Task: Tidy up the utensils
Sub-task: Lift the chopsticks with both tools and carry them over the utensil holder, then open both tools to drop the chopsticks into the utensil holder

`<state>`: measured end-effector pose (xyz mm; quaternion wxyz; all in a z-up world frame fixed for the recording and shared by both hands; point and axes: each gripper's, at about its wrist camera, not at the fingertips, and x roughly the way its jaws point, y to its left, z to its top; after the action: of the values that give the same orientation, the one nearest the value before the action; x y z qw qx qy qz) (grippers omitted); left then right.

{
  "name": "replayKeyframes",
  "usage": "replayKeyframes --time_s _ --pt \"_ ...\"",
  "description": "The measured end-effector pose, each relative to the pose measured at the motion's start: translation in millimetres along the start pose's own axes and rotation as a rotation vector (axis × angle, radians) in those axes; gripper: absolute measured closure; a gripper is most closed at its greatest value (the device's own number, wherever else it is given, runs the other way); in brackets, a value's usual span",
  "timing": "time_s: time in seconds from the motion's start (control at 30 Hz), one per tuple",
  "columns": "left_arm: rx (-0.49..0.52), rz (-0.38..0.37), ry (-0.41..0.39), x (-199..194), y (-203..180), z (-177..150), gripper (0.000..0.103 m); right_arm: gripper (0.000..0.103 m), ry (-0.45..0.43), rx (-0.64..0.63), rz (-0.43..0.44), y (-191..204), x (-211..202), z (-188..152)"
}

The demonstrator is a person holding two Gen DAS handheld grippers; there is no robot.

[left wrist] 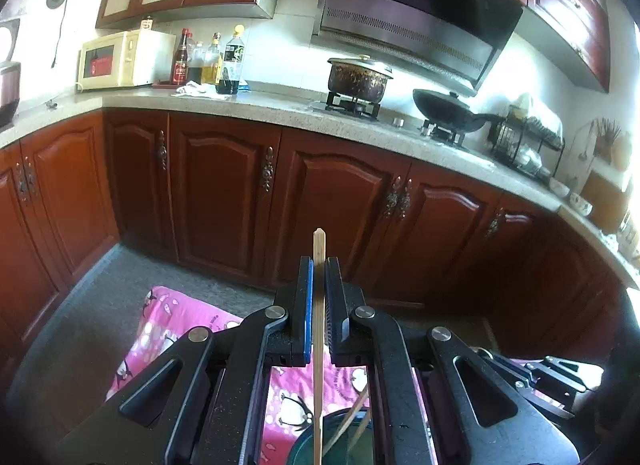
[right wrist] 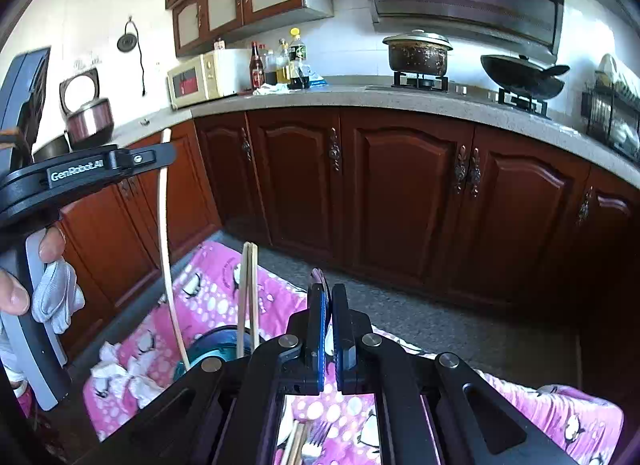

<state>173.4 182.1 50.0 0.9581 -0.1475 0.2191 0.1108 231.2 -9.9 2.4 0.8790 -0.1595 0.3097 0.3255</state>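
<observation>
"GenRobot.AI" label on left claw (right wrist: 154,157)

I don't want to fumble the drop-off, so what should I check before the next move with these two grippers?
1. Left gripper grip: jaws shut on the pale chopstick. Ok.
2. Right gripper grip: jaws shut on a thin dark item. Ok, though what it is cannot be told.
3. Teal container ready: upright on the pink cloth, two chopsticks standing in it. Ok.
4. Held chopstick's lower tip inside the container: cannot tell.
5. Cloth cleared of utensils: forks lie on it. Not ok.
</observation>
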Motion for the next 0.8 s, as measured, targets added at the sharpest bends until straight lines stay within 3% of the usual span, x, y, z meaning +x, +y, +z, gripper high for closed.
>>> replayKeyframes --time_s 0.2,0.67,0.8 --pt "0.044 0.025 -0.010 7.7 -4.2 -20.7 0.099 0.100 0.012 -0.043 -0.023 9.9 11.7 -10.3" --pt "0.070 0.009 0.107 1.6 -5.5 -72.1 0.099 0.098 0.089 -0.086 -0.003 36.2 22.5 -38.5" --pt "0.074 0.012 0.100 -7.4 -5.4 -74.7 0.099 0.097 0.122 -0.092 0.009 42.9 30.9 -45.3"
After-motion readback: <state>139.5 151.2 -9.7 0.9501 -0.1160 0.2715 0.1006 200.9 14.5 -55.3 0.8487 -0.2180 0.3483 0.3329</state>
